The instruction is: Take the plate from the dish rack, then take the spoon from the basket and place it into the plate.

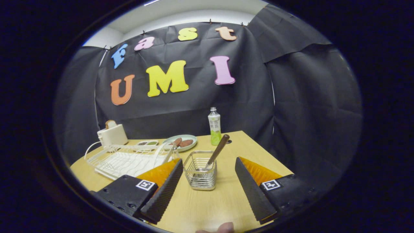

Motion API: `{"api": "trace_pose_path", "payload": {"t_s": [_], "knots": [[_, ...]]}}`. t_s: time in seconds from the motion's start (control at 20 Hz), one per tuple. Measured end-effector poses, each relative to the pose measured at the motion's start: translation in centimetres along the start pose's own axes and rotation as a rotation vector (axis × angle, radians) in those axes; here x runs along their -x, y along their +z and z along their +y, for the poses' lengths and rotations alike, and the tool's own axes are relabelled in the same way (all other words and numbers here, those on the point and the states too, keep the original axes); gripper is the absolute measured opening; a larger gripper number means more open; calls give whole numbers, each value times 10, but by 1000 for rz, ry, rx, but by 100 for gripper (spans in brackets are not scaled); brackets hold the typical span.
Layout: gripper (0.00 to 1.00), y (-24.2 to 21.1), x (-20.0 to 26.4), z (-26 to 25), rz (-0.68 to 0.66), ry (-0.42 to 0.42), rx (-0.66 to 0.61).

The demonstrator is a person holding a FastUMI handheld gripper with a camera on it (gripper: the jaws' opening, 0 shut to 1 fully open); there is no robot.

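Note:
A small wire basket (200, 171) stands on the wooden table (207, 204) just ahead of my fingers, level with the gap between them. A spoon (218, 149) with a brown handle stands in it and leans to the right. My gripper (208, 159) is open wide, one finger on each side of the basket, touching nothing. The white wire dish rack (127, 159) lies to the left, beyond my left finger (165, 191). A pale green plate (174, 139) holding brown food pieces sits behind the rack.
A white toaster (112, 134) with a slice of bread in it stands at the table's far left. A small sauce tray (147, 142) lies beside the plate. A green drink bottle (214, 126) stands behind the basket. A person's fingertip (223, 227) shows at the near edge.

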State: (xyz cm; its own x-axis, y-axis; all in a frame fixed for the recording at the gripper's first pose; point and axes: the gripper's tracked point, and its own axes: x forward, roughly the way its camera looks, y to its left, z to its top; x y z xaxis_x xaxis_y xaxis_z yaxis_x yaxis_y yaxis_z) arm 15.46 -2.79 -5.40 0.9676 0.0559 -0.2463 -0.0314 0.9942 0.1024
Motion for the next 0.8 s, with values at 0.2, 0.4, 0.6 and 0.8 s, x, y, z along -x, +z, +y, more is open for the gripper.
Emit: {"api": "trace_pose_path", "payload": {"t_s": [0.2, 0.4, 0.6, 0.8], "knots": [[100, 4, -44, -12, 36, 16, -60], [87, 7, -77, -20, 65, 19, -119], [66, 10, -82, -16, 78, 40, -164], [34, 18, -77, -8, 61, 56, -162]]}}
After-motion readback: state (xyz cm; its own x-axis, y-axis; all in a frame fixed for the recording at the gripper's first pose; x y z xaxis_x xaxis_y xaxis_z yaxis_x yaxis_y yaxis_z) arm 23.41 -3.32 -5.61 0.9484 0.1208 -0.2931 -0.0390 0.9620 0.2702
